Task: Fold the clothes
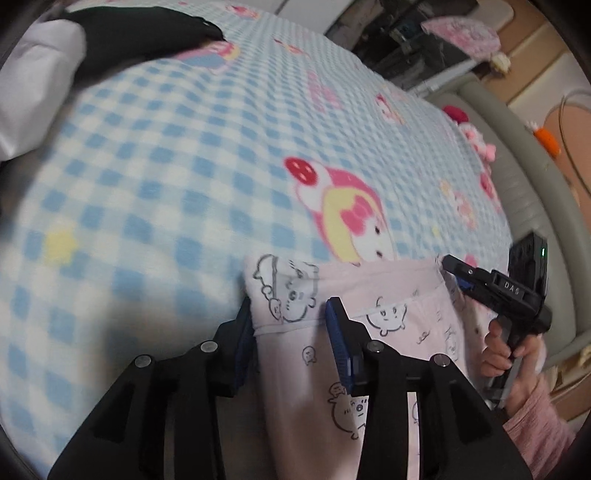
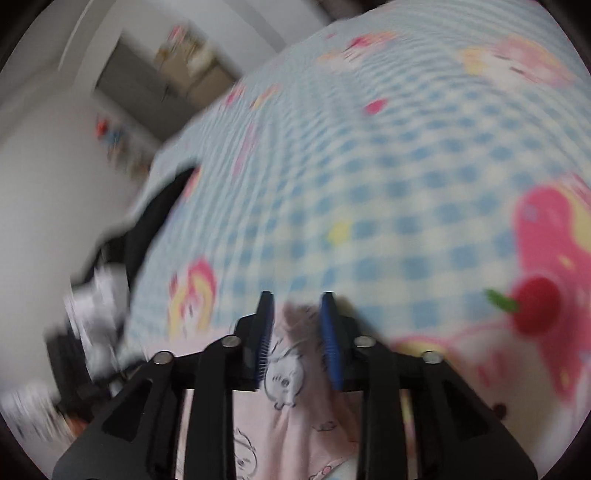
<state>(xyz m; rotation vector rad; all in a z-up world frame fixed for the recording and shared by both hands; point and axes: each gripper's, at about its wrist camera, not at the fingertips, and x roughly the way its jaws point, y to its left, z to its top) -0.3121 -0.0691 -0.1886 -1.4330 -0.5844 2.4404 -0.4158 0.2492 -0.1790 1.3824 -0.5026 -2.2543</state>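
Note:
A pale pink garment printed with small cartoon faces lies on the checked blanket at the near edge of the bed. In the left wrist view my left gripper stands over its left folded corner. The jaws are apart with the cloth between the blue pads, not pinched. My right gripper is at the garment's right corner, held by a person's hand. In the blurred right wrist view the right gripper is open, and the pink garment lies loose between its fingers.
The blue-and-white checked blanket with pink cartoon figures covers the bed. A black garment and a white cloth lie at the far left. The grey padded bed frame runs along the right, with cluttered furniture beyond.

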